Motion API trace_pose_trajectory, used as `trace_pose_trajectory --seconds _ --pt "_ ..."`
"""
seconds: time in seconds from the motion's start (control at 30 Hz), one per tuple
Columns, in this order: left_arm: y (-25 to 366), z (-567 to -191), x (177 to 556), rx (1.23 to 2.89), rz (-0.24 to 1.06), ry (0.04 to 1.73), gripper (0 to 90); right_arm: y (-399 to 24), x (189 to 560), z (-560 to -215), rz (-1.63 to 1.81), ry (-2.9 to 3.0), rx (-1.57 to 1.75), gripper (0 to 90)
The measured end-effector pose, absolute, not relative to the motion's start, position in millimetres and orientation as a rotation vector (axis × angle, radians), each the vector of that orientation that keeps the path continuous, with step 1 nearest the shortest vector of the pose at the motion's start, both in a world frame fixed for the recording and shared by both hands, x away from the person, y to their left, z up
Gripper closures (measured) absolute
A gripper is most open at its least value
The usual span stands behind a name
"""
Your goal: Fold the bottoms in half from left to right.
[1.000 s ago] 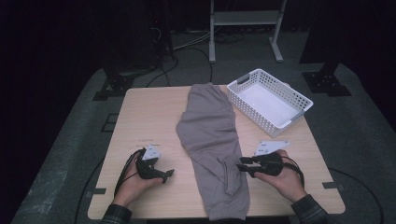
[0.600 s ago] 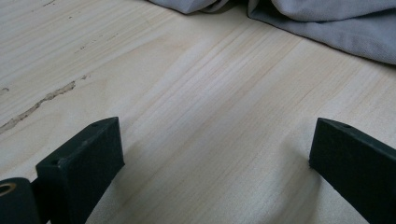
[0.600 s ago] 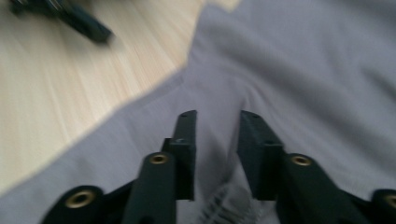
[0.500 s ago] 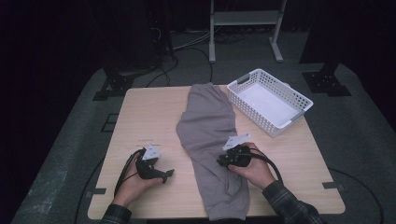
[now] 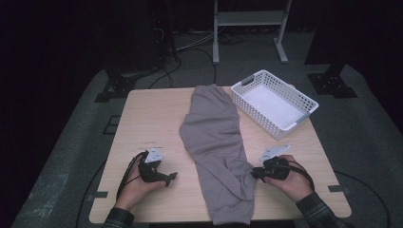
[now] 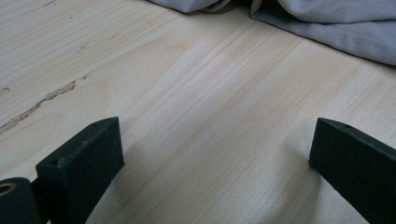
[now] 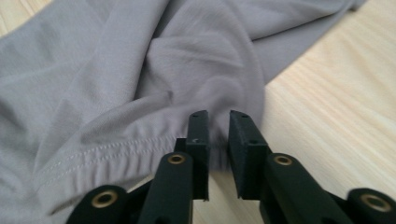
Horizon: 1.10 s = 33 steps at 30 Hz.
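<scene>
High view showed a grey garment (image 5: 216, 142) laid lengthwise down the middle of the desk (image 5: 142, 118), running from the far edge to the near edge, where its end hung slightly over. A white basket (image 5: 304, 102) stood at the far right corner of the desk, just beside the garment's upper part.

The right hand-held gripper (image 5: 254, 173) lay low at the garment's right edge, near its lower end, pointing leftwards into the cloth, with the person's hand (image 5: 290, 178) behind it. In the right gripper view, the right hand-held gripper (image 7: 218, 126) had its jaws standing nearly together with only a narrow gap between them. They had just been closing. The garment (image 7: 116, 74) spread across most of that view, rumpled, and a fold of its edge, next to a stitched hem, met the jaw tips. Whether the pads actually pinched that fold could not be told, since the cloth sat right at the tips and the gap itself looked bare lower down.

The left hand-held gripper (image 5: 168, 178) rested on bare wood to the left of the garment, apart from it, pointing towards it. In the left gripper view, the left hand-held gripper (image 6: 215, 154) had its jaws spread wide over bare wood, grasping nothing, and the garment (image 6: 327, 23) lay farther ahead along the top edge.
</scene>
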<state>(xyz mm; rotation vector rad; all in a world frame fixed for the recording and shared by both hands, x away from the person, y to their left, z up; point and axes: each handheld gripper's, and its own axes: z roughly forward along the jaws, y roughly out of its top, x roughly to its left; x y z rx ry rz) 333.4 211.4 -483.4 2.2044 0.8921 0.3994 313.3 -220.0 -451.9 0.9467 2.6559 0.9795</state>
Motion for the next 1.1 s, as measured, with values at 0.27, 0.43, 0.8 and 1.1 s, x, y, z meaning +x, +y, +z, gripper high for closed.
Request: trace_pose_trajectory --seconds 0.27,0.43,0.8,1.1 --pt "211 -483 334 2.204 0.401 0.893 1.5 -215 320 -436 1.127 2.639 0.858 65.6" --pt "211 -483 334 2.203 0.401 0.894 1.5 -217 302 -438 1.193 2.697 0.792 58.8" --pt "211 -483 334 2.203 0.401 0.895 1.5 -180 268 -459 1.077 2.877 0.600 65.6" --pt "211 -483 334 2.203 0.400 0.894 1.5 -174 268 -464 1.023 2.876 0.605 84.6"
